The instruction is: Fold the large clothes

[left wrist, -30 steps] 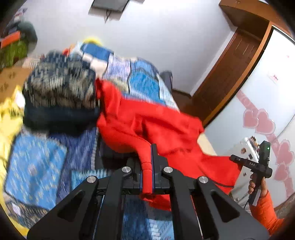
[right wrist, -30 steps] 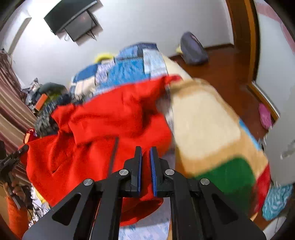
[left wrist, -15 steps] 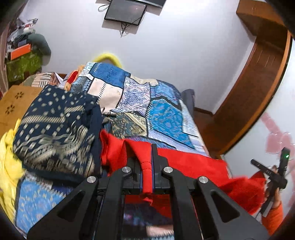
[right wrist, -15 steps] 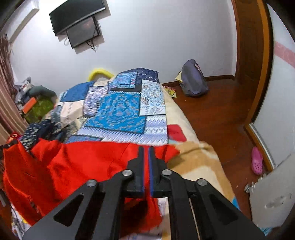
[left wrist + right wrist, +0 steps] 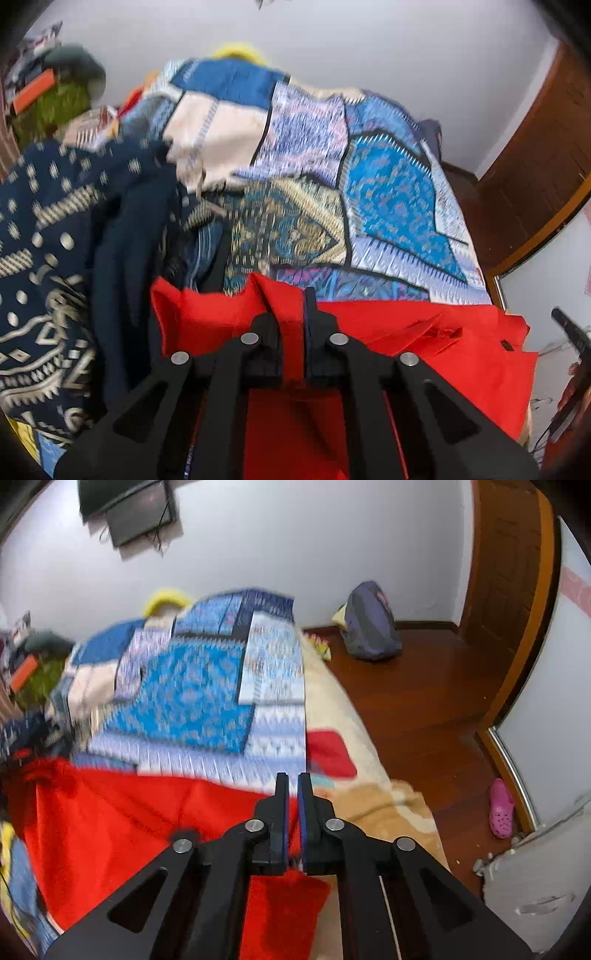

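- Left wrist view: my left gripper (image 5: 302, 325) is clenching a fold of the large bright red fabric garment (image 5: 436, 350), which is lying spread across the near end of the bed, over the blue patchwork quilt (image 5: 388, 192)
- A dark navy cloth with pale gold print (image 5: 48, 258) is lying heaped just beside the garment, on its left
- Right wrist view: my right gripper (image 5: 291, 801) is pinching the red garment's edge between nearly closed jaws, the cloth hanging below the fingers
- The garment is stretching leftward over the quilt; a beige fleece blanket (image 5: 376, 801) is lying beside it, a pink clog (image 5: 500, 808) on the wooden floor (image 5: 413, 701)
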The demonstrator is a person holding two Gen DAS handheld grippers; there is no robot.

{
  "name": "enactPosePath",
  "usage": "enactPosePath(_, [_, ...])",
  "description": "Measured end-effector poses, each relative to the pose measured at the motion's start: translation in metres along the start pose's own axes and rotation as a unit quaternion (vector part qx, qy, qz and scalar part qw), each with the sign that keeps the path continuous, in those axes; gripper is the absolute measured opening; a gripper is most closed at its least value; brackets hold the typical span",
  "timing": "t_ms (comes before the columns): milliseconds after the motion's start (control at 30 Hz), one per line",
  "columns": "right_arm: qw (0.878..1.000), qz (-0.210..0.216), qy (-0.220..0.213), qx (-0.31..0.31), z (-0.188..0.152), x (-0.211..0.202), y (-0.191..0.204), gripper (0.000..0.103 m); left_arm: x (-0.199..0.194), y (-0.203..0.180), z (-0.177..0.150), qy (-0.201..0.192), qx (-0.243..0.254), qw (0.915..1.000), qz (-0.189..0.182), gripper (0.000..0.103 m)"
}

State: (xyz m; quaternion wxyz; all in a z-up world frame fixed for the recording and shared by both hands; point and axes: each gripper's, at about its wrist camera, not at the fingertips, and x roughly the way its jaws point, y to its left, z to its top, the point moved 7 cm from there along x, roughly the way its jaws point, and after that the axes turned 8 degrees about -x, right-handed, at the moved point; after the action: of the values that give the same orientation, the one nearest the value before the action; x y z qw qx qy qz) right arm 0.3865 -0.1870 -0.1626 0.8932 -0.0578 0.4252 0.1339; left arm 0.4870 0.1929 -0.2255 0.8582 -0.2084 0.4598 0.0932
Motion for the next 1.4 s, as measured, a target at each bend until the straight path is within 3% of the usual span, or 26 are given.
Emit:
enactPosePath(67, [1.0,0.01,0.023,-0.007,-0.011,0.004,0.001,0.02,-0.004,0.001,-0.004,0.003,0.002,1.0,-0.004,0.014])
enactPosePath(133, [0.999,0.017,0.038,-0.009,-0.027,0.002,0.002,0.044,-0.012,-0.001,-0.007,0.0,0.011,0.9999,-0.003,0.042])
enactPosePath(167, [0.999,0.018,0.042,-0.009,-0.033,0.003,0.001,0.048,-0.02,-0.002,-0.008,-0.008,0.019,0.9998,-0.003,0.05])
enactPosePath(233, [0.999,0.021,0.047,-0.007,-0.045,0.001,0.0,0.05,-0.038,-0.006,-0.007,-0.03,0.033,0.999,-0.002,0.066])
enactPosePath(433, [0.994,0.057,0.072,0.052,-0.079,-0.005,-0.01,0.051,-0.08,-0.008,-0.009,-0.058,0.065,0.9961,0.002,0.083])
enactPosePath(733, [0.985,0.094,0.093,0.107,-0.104,0.012,-0.013,0.051,-0.06,-0.012,-0.06,-0.015,0.107,0.9942,0.004,0.083])
enactPosePath(867, [0.984,0.102,0.094,0.116,-0.101,0.026,-0.012,0.051,-0.052,-0.027,-0.074,-0.025,0.156,0.9873,0.019,0.083])
enactPosePath(967, [0.981,0.113,0.087,0.13,-0.095,0.035,-0.013,0.051,-0.049,-0.037,-0.069,-0.04,0.183,0.9818,0.028,0.083])
enactPosePath(1167, [0.976,0.137,0.068,0.155,-0.096,0.046,-0.015,0.051,-0.04,-0.037,-0.024,-0.071,0.175,0.9812,0.04,0.083])
enactPosePath(1267, [0.98,0.134,0.053,0.136,-0.096,0.044,-0.01,0.038,-0.03,-0.036,-0.004,-0.067,0.174,0.982,0.029,0.08])
enactPosePath(1300, [0.981,0.136,0.051,0.131,-0.096,0.044,-0.008,0.026,-0.027,-0.036,-0.001,-0.063,0.178,0.9817,0.027,0.078])
enactPosePath(1367, [0.981,0.131,0.052,0.13,-0.097,0.046,-0.007,0.022,-0.015,-0.037,0.003,-0.048,0.191,0.98,0.029,0.071])
enactPosePath(1400, [0.982,0.127,0.05,0.129,-0.097,0.045,-0.008,0.02,-0.008,-0.037,0.003,-0.041,0.198,0.9786,0.038,0.063])
